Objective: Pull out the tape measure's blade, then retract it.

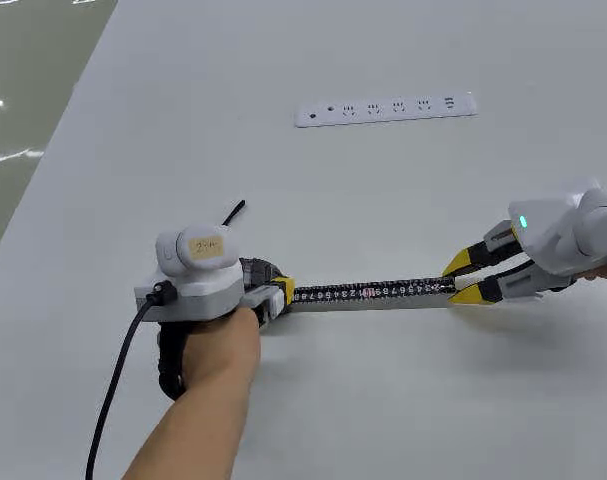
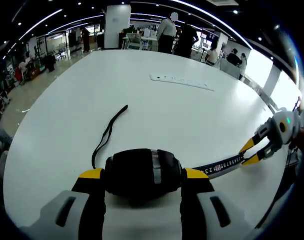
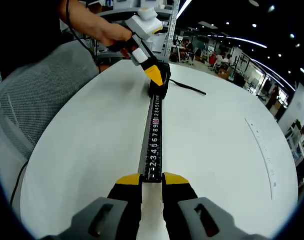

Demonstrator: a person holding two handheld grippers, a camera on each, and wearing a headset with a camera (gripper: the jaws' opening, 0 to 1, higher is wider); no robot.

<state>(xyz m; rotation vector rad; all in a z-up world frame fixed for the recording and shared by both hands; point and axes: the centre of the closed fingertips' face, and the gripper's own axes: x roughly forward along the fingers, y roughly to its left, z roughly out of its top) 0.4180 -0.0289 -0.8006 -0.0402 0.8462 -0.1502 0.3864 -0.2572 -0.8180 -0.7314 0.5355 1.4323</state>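
My left claw (image 2: 142, 175) is clamped on the tape measure (image 2: 141, 172), one yellow-tipped jaw on each side of the black case. The case sits on the white desk (image 1: 283, 180) at the near left in the head view, with my left hand (image 1: 218, 345) just behind the left claw (image 1: 278, 290). The blade (image 1: 368, 292) is pulled out and runs flat along the desk, rightward from the tape measure (image 1: 263, 272) to my right claw (image 1: 455, 282).

My right claw (image 3: 152, 179) is closed on the free end of the blade (image 3: 154, 145), a jaw on each edge, with the numbers facing up. Along the blade in the right gripper view I see the tape measure (image 3: 159, 85) at the far end, held in the left claw (image 3: 154, 75).

A thin black strap (image 2: 109, 130) trails off the case and lies loose on the desk. A white power strip (image 1: 386, 108) lies further back, well apart from the tape. In the left gripper view, the right claw (image 2: 249, 152) is at the right on the blade (image 2: 222, 164).
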